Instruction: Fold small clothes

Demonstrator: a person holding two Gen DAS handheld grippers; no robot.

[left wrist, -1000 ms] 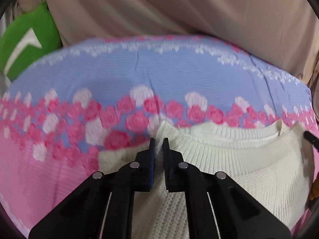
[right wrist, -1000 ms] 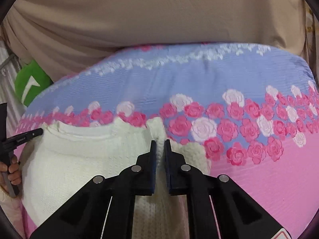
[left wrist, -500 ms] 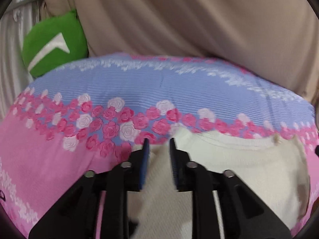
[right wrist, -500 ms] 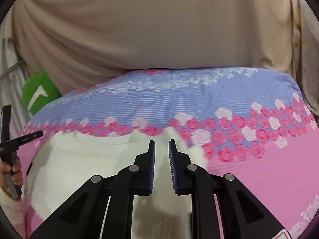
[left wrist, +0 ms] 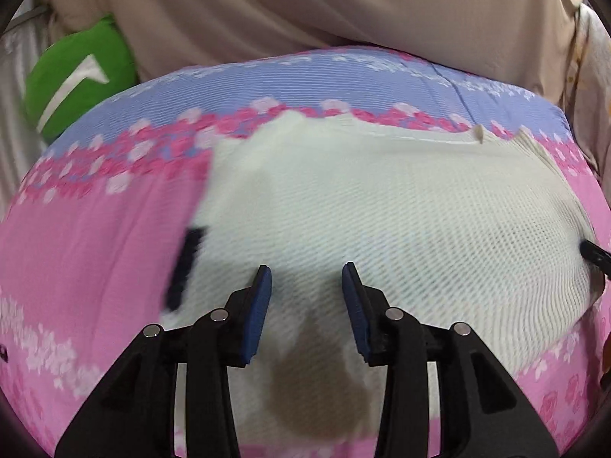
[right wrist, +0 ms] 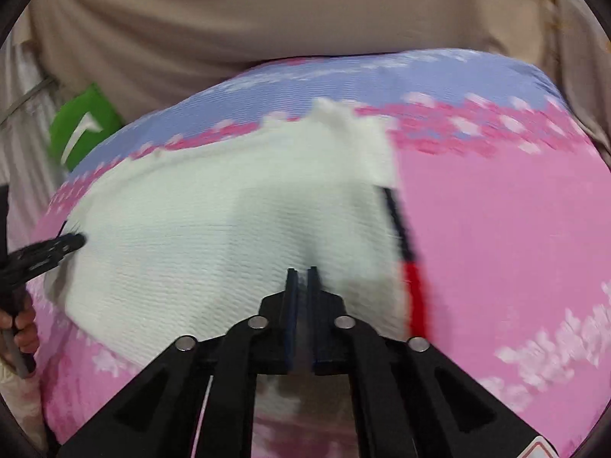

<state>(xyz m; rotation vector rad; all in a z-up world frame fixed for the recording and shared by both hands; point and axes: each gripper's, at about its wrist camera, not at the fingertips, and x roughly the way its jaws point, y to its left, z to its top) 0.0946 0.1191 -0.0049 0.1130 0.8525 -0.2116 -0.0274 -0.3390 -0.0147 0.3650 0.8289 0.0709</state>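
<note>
Lying flat on the pink-and-lilac rose-print bedspread [left wrist: 95,252], the cream waffle-knit sweater [left wrist: 401,210] sits under both tools. Left gripper [left wrist: 305,278] hangs released, jaws wide apart, above it. Only the right view shows a red stripe; right gripper [right wrist: 301,278] looks clenched on a knit pinch.
</note>
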